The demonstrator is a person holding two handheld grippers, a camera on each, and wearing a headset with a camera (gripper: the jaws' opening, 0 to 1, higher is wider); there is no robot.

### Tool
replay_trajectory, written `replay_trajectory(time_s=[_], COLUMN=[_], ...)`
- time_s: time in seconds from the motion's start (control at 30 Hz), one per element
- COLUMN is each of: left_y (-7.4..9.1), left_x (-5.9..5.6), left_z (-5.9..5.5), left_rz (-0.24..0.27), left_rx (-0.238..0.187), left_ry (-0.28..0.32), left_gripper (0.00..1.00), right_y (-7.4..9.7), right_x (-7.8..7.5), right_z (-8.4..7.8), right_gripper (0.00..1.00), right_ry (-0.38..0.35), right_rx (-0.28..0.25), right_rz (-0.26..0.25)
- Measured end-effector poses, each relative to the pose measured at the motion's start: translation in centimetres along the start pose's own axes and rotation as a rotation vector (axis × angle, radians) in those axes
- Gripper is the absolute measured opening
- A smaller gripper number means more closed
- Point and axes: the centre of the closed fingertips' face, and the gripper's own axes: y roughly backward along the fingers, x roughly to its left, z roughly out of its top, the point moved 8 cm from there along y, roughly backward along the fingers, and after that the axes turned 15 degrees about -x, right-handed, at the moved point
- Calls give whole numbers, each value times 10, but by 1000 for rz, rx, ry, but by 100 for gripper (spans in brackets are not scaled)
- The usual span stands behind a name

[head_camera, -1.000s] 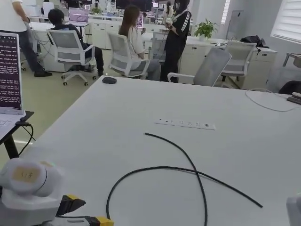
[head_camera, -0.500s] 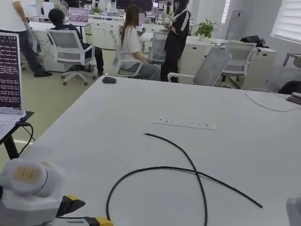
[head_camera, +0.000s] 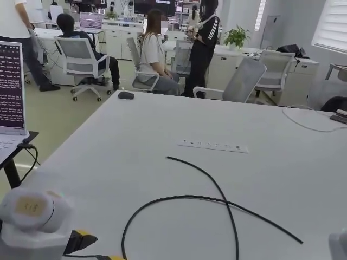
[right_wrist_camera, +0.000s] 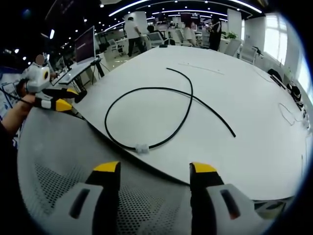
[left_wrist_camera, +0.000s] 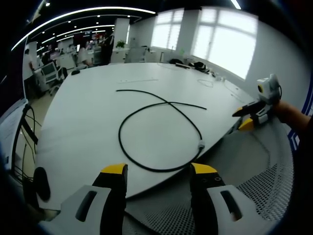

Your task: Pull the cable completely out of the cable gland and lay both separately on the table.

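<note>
A long black cable (head_camera: pixel 219 189) lies looped and crossed over itself on the white table (head_camera: pixel 135 141). The small white cable gland (left_wrist_camera: pixel 200 145) sits on one end of it near the table's front edge, as the right gripper view shows too (right_wrist_camera: pixel 142 148). My left gripper (left_wrist_camera: pixel 159 171) is open and empty, held back from the table edge over grey mesh; it sits at the bottom left of the head view (head_camera: pixel 97 249). My right gripper (right_wrist_camera: pixel 155 169) is also open and empty, short of the edge. Each gripper appears at the side of the other's view (left_wrist_camera: pixel 254 110) (right_wrist_camera: pixel 54 100).
A flush socket strip (head_camera: pixel 213 145) sits mid-table beyond the cable. A black mouse (head_camera: pixel 126 95) lies at the far left edge, a thin white cable (head_camera: pixel 309 125) at the far right. A laptop (head_camera: pixel 11 86) stands left of the table. Office chairs and people are behind.
The cable and both grippers stay as they were. The head camera has tipped slightly, and a seated person in the background has turned on the chair.
</note>
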Motion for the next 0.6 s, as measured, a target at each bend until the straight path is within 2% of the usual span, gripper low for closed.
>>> replay_trajectory(time_s=[0.17, 0.23, 0.3, 0.37, 0.43, 0.5, 0.53, 0.6], left_y=[0, 0, -1, 0, 0, -1, -3, -7], left_x=[0, 1, 0, 1, -1, -5, -7, -15], left_z=[0, 1, 1, 3, 6, 13, 18, 28], left_rz=[0, 5, 1, -2, -18, -34, -39, -62], left_rx=[2, -1, 8, -2, 6, 25, 39, 52], left_ry=[-5, -37, -37, -44, -59, -121, -176, -250], left_gripper=[51, 50, 52, 52, 52, 52, 52, 52], right_y=[0, 0, 0, 0, -1, -1, -1, -1], right_x=[0, 0, 0, -1, -1, -1, -1, 0], right_z=[0, 0, 0, 0, -1, 0, 0, -1], right_gripper=[59, 58, 58, 59, 58, 58, 57, 56], right_ry=[2, 4, 7, 15, 11, 12, 12, 9], right_rx=[1, 1, 2, 6, 9, 4, 4, 3], right_rz=[-2, -7, -9, -16, -11, -12, -12, -9])
